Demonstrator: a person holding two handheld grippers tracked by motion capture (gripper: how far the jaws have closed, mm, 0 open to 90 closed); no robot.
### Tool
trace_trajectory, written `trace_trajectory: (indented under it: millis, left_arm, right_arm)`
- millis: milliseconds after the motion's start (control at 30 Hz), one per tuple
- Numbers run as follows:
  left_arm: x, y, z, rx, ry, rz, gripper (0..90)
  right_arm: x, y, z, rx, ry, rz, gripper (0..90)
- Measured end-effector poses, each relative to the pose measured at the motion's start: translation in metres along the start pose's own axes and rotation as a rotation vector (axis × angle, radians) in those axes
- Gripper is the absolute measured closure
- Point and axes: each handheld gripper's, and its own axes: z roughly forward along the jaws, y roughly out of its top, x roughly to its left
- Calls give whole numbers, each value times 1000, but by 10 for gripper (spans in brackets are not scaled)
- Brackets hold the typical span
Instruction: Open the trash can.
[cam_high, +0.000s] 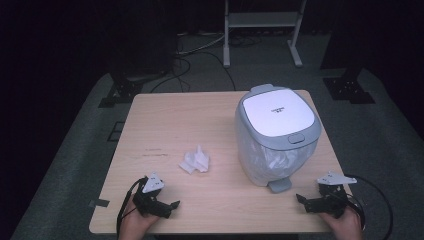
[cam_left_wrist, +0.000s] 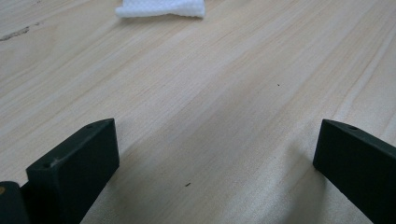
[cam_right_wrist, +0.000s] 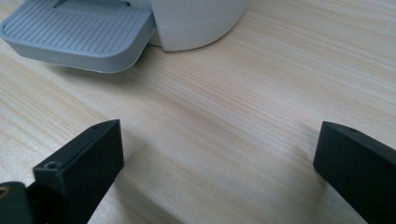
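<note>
The left gripper (cam_high: 159, 202) rests low at the near-left corner of the worktop (cam_high: 165, 120), held in a hand (cam_high: 134, 226) that comes over the near edge. In the left gripper view its jaws stand wide apart with bare wood between them, gripping nothing. Ahead of them, toward the middle of the worktop, lies a crumpled white tissue (cam_high: 195, 161), well apart from the gripper; the left gripper view catches its near edge (cam_left_wrist: 161, 9) at the top.

Right of the tissue, toward the far-right corner, stands a white pedal bin (cam_high: 276, 135) with a grey-rimmed lid (cam_high: 278, 112) shut on top and a clear liner showing through its side. Its grey foot pedal (cam_high: 279, 185) points at the near edge; the right gripper view shows the ribbed pedal (cam_right_wrist: 79, 32) close ahead.

The right gripper (cam_high: 315, 202) sits at the near-right corner, just beside the pedal but not touching it. Its jaws are also spread wide and empty.
</note>
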Motion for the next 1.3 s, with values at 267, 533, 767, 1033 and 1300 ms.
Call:
trace_trajectory:
  millis: [267,533,767,1033,1300]
  left_arm:
    - [0,0,0,0,-1,0,0]
    - [0,0,0,0,-1,1,0]
    - [0,0,0,0,-1,1,0]
    - [0,0,0,0,-1,0,0]
    - [0,0,0,0,-1,1,0]
  right_arm:
    - [-1,-1,-2,-14,-3,7,58]
    - [2,-2,-5,-33,-3,3,179]
    - [2,-2,-9,-41,15,5,309]
    - [0,0,-16,-55,39,20,456]
    - [-3,5,-23,-64,89,27,715]
